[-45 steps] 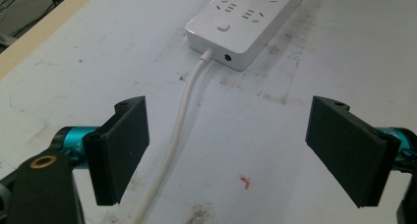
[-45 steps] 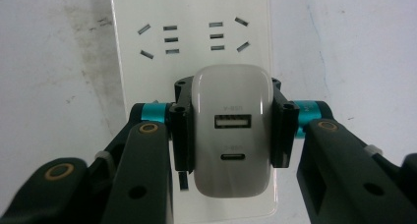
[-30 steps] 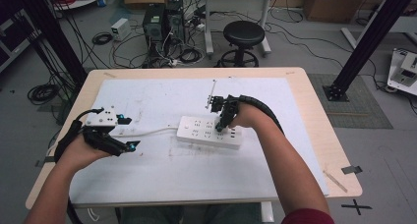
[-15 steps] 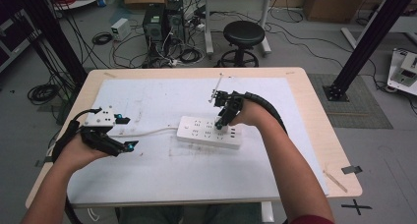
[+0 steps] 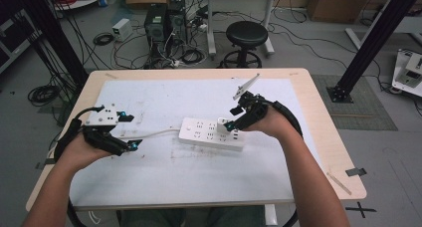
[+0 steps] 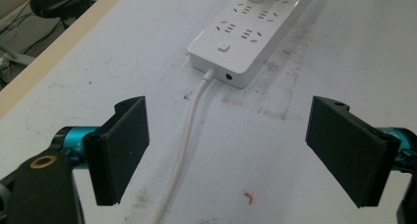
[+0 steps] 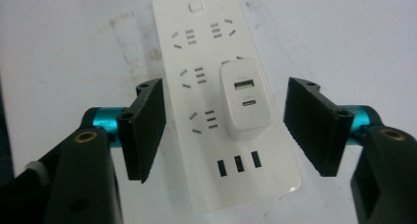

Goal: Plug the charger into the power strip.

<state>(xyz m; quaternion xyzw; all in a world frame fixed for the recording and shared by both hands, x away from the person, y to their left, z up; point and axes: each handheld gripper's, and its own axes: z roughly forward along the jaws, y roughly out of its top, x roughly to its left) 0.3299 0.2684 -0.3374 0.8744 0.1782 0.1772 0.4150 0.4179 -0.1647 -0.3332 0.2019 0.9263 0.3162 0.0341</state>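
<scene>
Since the earlier frame the right gripper [image 5: 233,123] has lifted slightly and backed off toward the person's side of the long white plastic power strip [image 5: 211,134], while the left gripper [image 5: 130,132] has hardly shifted. The right gripper's fingers [image 7: 146,128] are spread wide on either side of the small white two-port charger block [image 7: 245,98], which sits plugged into the strip near its USB end, untouched. The left gripper's fingers [image 6: 120,148] are also spread, straddling the strip's white rounded cable [image 6: 189,135] just off its switch end, holding nothing. The strip lies loose on the pale, stained tabletop [image 5: 149,95]. A pull on the charger would probably lift or drag the whole strip. An off-centre closing could tilt the charger in its socket.
</scene>
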